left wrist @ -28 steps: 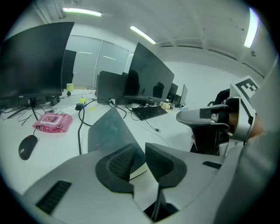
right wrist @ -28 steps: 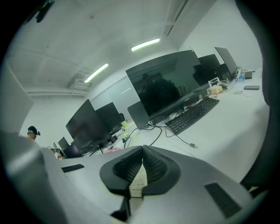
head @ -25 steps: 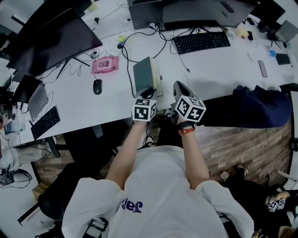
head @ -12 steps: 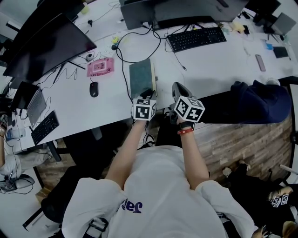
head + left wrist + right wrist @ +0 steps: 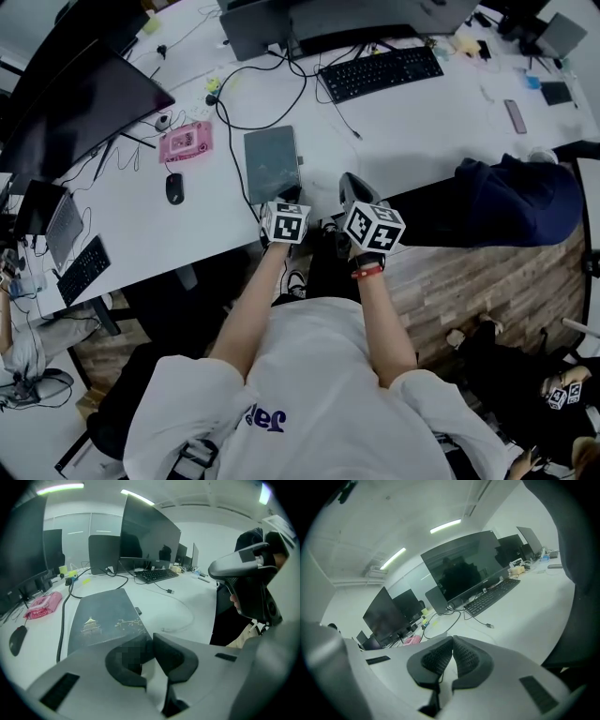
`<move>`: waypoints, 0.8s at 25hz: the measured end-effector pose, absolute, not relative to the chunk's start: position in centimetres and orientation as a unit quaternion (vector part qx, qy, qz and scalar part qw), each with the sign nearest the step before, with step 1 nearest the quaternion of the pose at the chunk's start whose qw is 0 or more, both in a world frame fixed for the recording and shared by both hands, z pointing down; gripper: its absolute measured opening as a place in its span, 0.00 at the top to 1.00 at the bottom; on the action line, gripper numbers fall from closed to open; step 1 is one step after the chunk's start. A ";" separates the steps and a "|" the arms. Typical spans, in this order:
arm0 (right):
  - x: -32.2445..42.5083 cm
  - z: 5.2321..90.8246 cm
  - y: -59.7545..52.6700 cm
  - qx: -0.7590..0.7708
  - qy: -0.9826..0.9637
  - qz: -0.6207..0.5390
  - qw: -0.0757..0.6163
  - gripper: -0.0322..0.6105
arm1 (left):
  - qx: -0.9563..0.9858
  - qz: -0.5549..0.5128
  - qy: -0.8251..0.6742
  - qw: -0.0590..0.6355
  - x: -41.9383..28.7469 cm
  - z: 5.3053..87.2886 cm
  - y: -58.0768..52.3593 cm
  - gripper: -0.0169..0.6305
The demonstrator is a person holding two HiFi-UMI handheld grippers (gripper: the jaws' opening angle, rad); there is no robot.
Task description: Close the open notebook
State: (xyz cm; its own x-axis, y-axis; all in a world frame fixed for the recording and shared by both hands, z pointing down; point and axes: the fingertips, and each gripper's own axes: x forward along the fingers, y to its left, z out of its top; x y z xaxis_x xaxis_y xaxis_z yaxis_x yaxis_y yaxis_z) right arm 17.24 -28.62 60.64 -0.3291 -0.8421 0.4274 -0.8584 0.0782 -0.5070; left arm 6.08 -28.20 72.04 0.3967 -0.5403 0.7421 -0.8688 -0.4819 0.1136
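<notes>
Notebook (image 5: 272, 164): lies shut and flat on the white desk (image 5: 403, 131), dark cover up, directly ahead of the left tongs and touching or nearly touching their tips; ahead and to the left of the right tongs.
Left tongs (image 5: 289, 195): narrow. The jaws have just been closing and their tips almost meet at the notebook's near edge, with nothing seen between them. The cover's lip runs behind the left jaw, so a thin pinch cannot be ruled out.
Right tongs (image 5: 349, 180): jaws together and empty, held off the near desk edge, apart from the notebook.
Task state: looks done, judging by the flat cover.
Risk, re-opening: if the lip is caught in the left tongs, drawing them up or back would lift the cover again.
Risk, dragging: the notebook's near edge sits close to the desk's front edge, so a backward pull with contact could slide it toward the drop.
Risk, cable: a black cable (image 5: 246, 159) runs just left of the left tongs along the notebook's side, and a sideways sweep could snag it.
Cover art: a gold pagoda (image 5: 90, 625) and a blossom branch, with no words legible.
Other print: the cubes carry square marker patterns only, and the keyboard (image 5: 380, 72) legends are too small to read.
</notes>
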 end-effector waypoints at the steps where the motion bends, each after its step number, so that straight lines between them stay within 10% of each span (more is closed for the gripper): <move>1: 17.5 61.0 -28.5 0.581 -0.731 0.357 0.012 0.95 | 0.796 0.325 -0.446 0.249 6.1 72.0 -28.4 0.88; 20: 14.4 57.3 -28.0 0.574 -0.757 0.312 0.031 0.95 | 0.824 0.289 -0.435 0.221 4.8 66.0 -27.7 0.88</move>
State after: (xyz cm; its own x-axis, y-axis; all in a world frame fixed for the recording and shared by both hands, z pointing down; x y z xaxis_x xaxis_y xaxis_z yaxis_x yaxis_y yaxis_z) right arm 14.44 -27.99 57.34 -0.3389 -0.8493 0.4048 -0.8880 0.1467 -0.4358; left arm 4.83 -27.72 66.05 0.4543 -0.5893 0.6681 -0.8445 -0.5235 0.1126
